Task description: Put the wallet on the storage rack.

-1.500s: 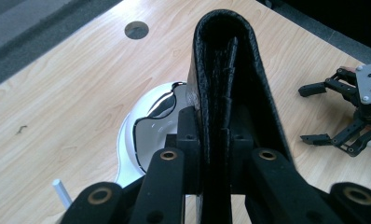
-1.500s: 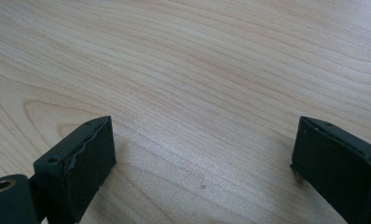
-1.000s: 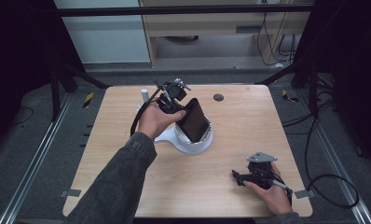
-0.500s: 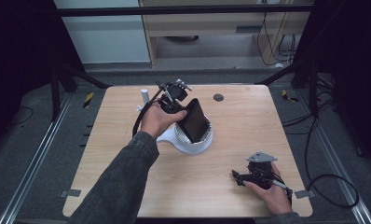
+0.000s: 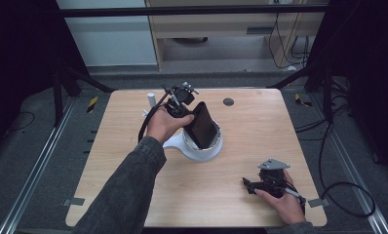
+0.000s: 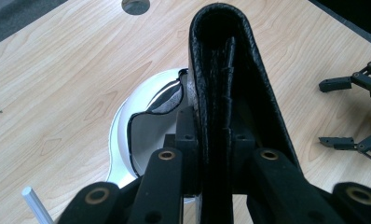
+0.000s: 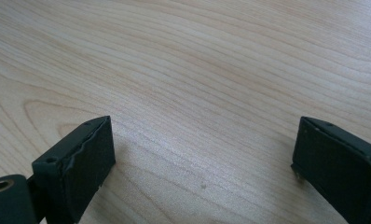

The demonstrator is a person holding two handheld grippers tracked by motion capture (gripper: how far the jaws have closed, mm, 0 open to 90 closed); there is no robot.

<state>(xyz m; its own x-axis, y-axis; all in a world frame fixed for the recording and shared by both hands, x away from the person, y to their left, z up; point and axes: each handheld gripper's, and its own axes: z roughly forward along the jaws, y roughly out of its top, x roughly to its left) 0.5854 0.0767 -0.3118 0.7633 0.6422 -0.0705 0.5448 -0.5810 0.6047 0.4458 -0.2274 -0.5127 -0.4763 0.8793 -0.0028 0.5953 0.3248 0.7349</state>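
The desk, a pale wooden top standing on grey carpet between dark frame rails, carried little. Near its middle sat a white bowl with a flat tab at its left side, and a black leather case stood tilted in it, its lower end down inside the bowl and its upper end leaning toward the far left corner. The left gripper had its jaws closed on the case's upper edge; in the left gripper view the folded case ran up between them, pinched tight, with the bowl's rim beneath. The right gripper rested on the desk near the near right corner, well apart from the bowl, its jaws spread wide over bare wood with nothing between them. A small white cylinder stood near the far edge just beside the left gripper, and a dark round hole lay in the desk farther right. The risk, as I judged it, was the light bowl: any sideways pull on the case could drag or tip it, since nothing steadied it. The narrow pinch might also let the case swivel or slip.
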